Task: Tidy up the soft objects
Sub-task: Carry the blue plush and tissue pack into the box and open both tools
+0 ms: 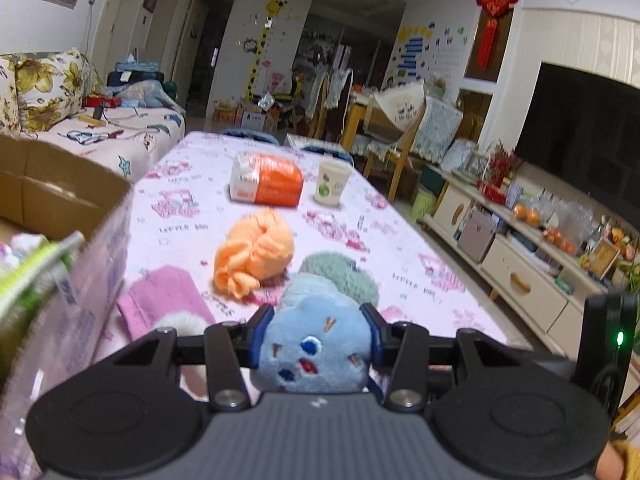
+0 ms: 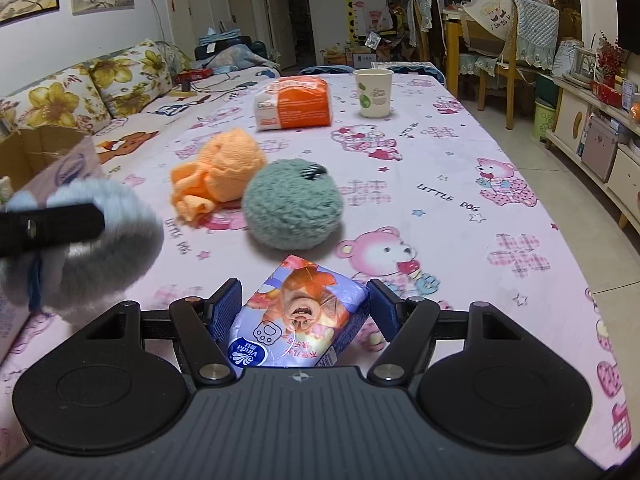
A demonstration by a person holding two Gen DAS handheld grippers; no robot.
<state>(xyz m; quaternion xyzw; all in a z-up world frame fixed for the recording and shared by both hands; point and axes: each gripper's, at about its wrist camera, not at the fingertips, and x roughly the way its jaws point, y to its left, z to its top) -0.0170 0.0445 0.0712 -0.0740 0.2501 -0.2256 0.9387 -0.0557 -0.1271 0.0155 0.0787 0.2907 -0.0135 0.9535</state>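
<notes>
- Blue plush toy (image 1: 316,344) sits clamped in the left gripper (image 1: 316,334) above the bench (image 1: 400,248), long axis running away from the camera.
- Only the right wrist view shows the tissue pack (image 2: 298,316) clamped in the right gripper (image 2: 302,308), lying on the bench, long axis pointing far-right.

Green ball (image 2: 294,205) and orange cloth (image 2: 218,168) block mid-table.
</notes>
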